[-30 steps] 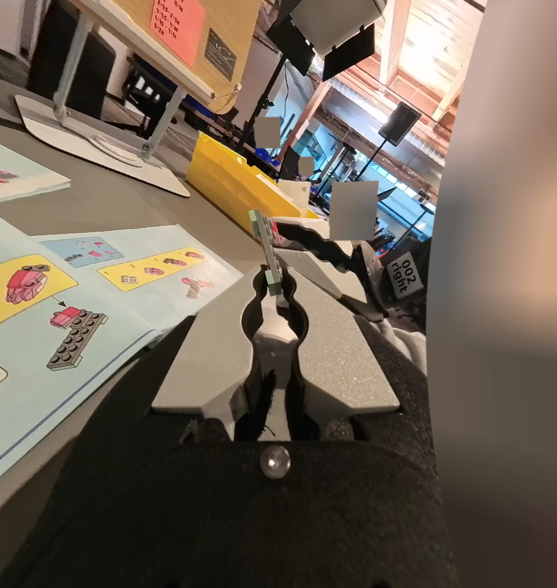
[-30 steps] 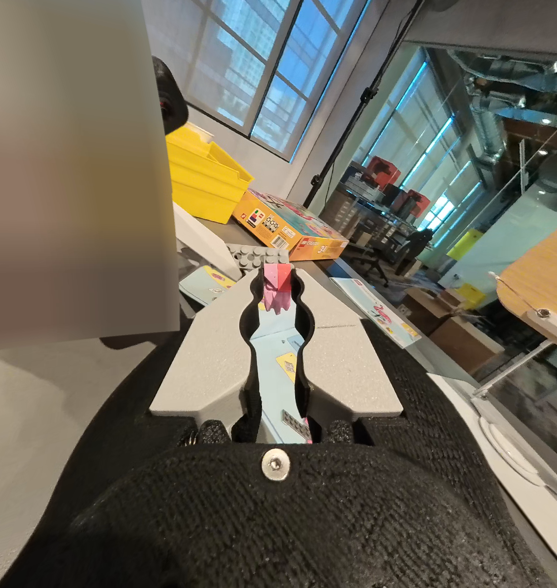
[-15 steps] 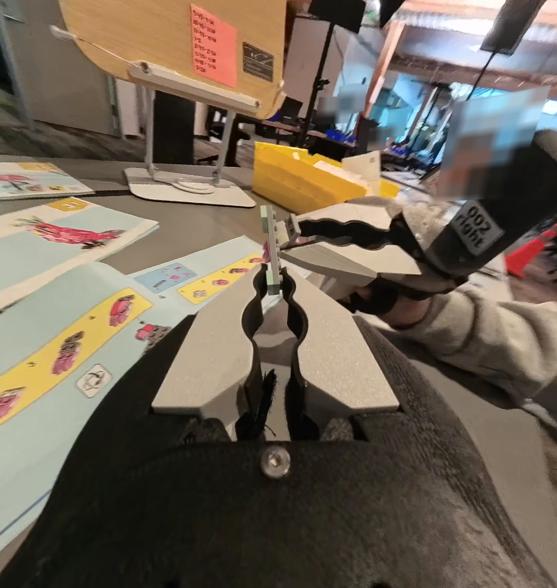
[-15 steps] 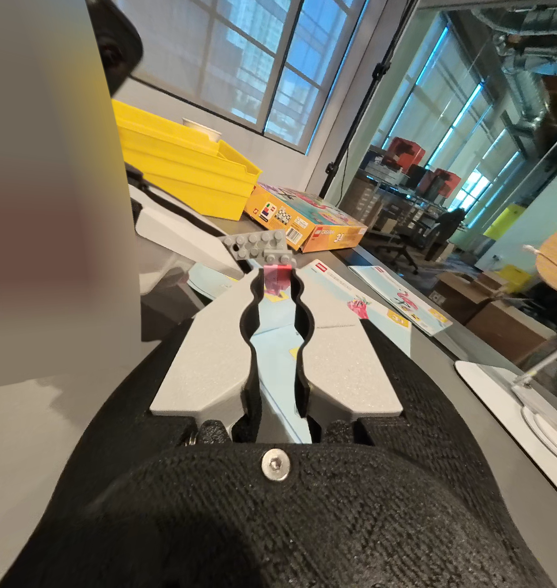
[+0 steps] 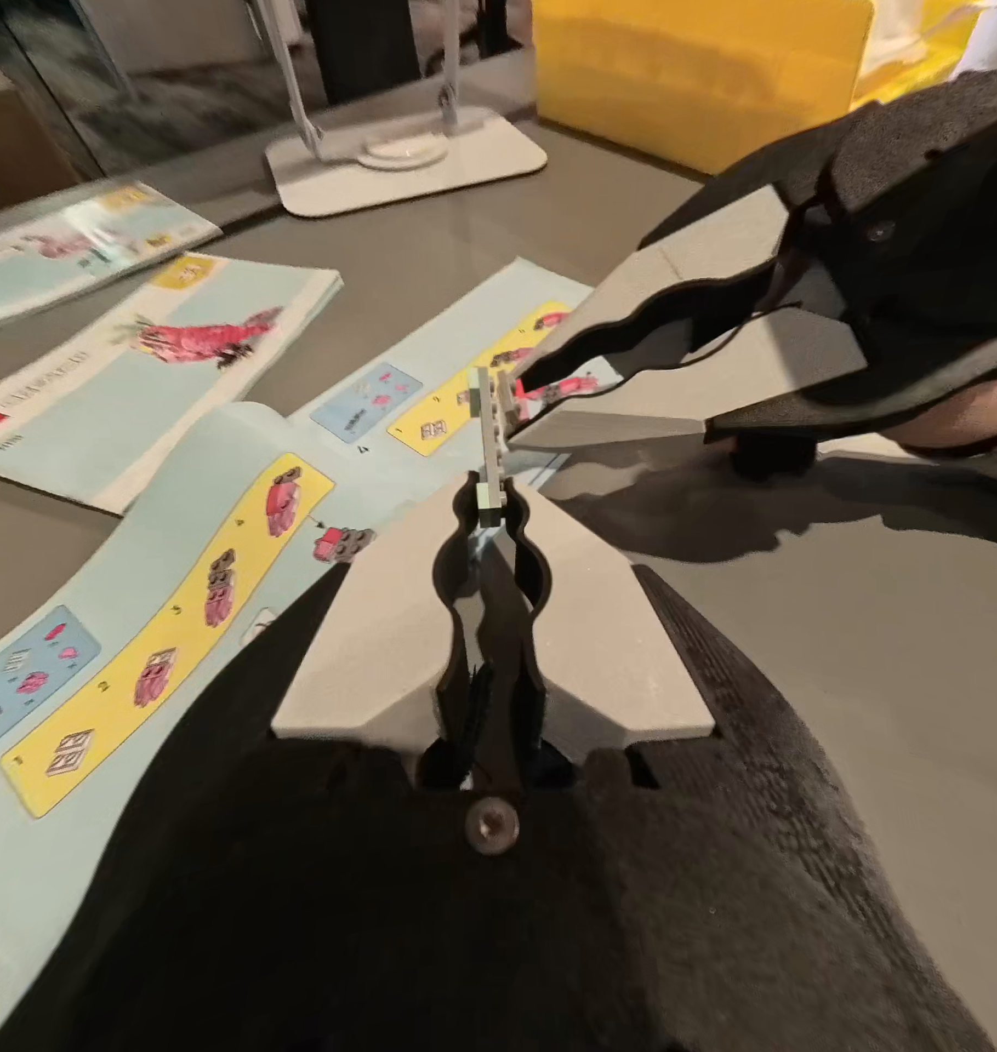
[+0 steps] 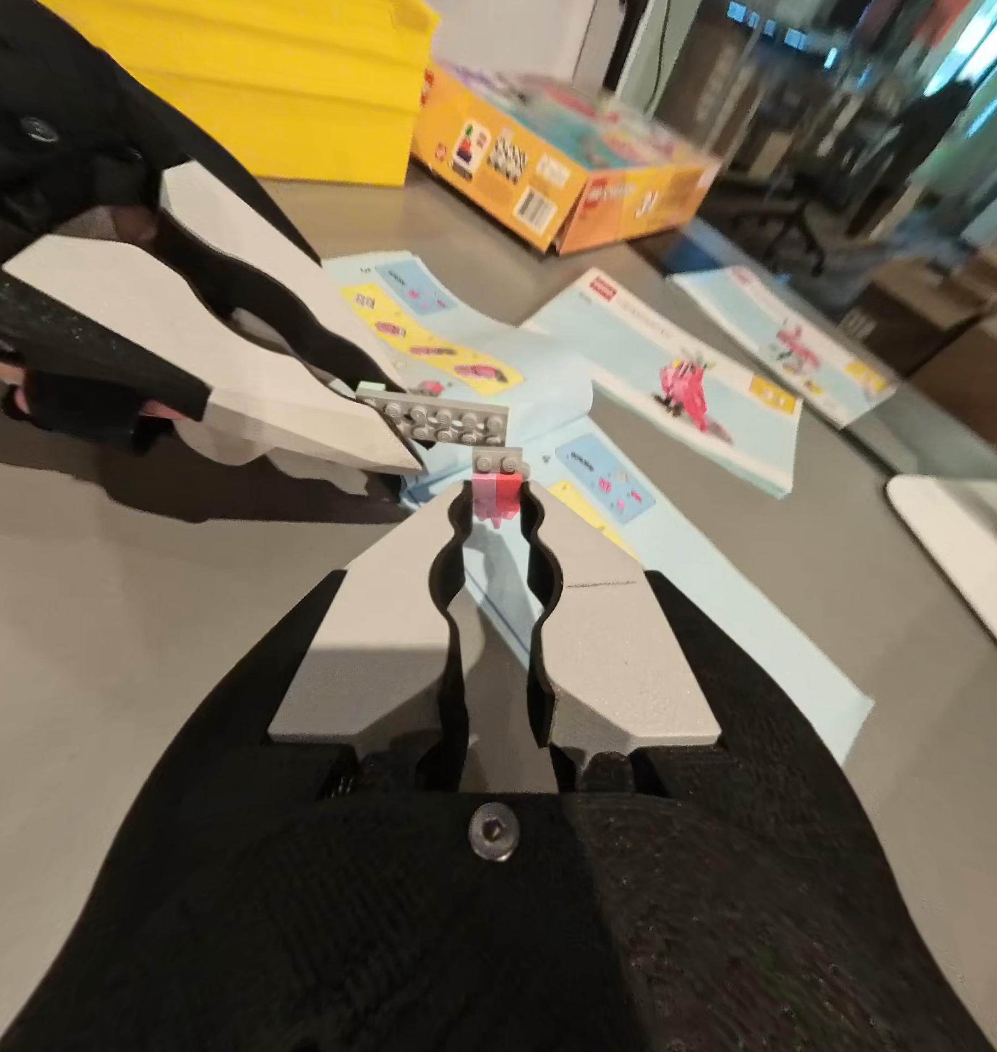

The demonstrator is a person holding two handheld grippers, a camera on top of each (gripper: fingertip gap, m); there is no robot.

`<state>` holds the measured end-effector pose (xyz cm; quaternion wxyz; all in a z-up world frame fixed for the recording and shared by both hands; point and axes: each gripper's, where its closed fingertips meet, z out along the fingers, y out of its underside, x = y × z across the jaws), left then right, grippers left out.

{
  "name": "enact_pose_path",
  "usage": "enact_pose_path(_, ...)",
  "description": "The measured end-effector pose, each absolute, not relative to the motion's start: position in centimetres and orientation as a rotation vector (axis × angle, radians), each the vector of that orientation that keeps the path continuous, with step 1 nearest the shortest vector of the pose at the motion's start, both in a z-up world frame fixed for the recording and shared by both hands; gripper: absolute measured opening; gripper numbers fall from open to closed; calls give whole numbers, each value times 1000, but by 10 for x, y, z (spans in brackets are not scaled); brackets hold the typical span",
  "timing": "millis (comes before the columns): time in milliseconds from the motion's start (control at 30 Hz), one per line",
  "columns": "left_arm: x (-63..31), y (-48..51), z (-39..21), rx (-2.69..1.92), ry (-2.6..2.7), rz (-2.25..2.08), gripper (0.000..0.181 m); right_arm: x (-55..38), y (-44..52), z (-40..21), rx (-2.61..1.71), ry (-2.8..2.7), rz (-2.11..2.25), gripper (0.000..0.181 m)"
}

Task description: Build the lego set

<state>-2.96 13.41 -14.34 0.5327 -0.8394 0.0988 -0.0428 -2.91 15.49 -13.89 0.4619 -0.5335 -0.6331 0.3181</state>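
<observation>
Grey plate [image 6: 439, 420] in our clenched left tongs [image 5: 491, 495] has dipped lower over the bench [image 5: 826, 598], beside our right tongs [image 6: 496, 494] gripping the pink piece [image 6: 495, 495]; yellow bin [image 6: 291, 85] contents unclear.

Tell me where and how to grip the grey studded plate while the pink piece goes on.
Grip the grey studded plate by one short end, pinching its flat faces, as the left tongs do now. It is long and thin, so an end hold probably leaves the studs clear for the pink piece in the right tongs.
</observation>
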Motion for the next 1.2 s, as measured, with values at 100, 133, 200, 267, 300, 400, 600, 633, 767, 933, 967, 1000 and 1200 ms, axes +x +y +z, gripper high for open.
enact_pose_path(100, -26, 137, -149, -2036, 249, -125, 6, -27, 158, -147, -1405, -1572, 798, 14)
enact_pose_path(133, -25, 139, -150, -2043, 253, -130, 6, -26, 159, -149, -1428, -1577, 801, 14)
enact_pose_path(200, -24, 140, -156, -2082, 257, -145, 6, -25, 160, -153, -1460, -1587, 801, 14)
enact_pose_path(267, -22, 142, -161, -2118, 268, -158, 6, -25, 160, -155, -1474, -1596, 796, 14)
enact_pose_path(300, -22, 143, -162, -2124, 275, -160, 6, -25, 160, -157, -1482, -1602, 788, 14)
enact_pose_path(400, -19, 146, -163, -2126, 292, -176, 7, -24, 160, -162, -1501, -1628, 767, 14)
enact_pose_path(600, -18, 145, -164, -2130, 303, -180, 6, -23, 161, -163, -1522, -1624, 775, 15)
enact_pose_path(633, -17, 145, -164, -2129, 313, -165, 6, -22, 161, -163, -1527, -1620, 776, 15)
enact_pose_path(767, -16, 145, -166, -2129, 375, -54, 6, -21, 162, -164, -1542, -1617, 772, 15)
enact_pose_path(933, -14, 145, -168, -2122, 413, 8, 6, -20, 162, -166, -1553, -1617, 754, 15)
enact_pose_path(967, -14, 145, -168, -2122, 414, 8, 6, -20, 162, -166, -1560, -1615, 759, 15)
enact_pose_path(1000, -14, 145, -168, -2122, 416, 9, 6, -20, 161, -166, -1568, -1611, 768, 15)
enact_pose_path(1200, -12, 144, -170, -2123, 450, 35, 6, -15, 160, -167, -1631, -1613, 841, 21)
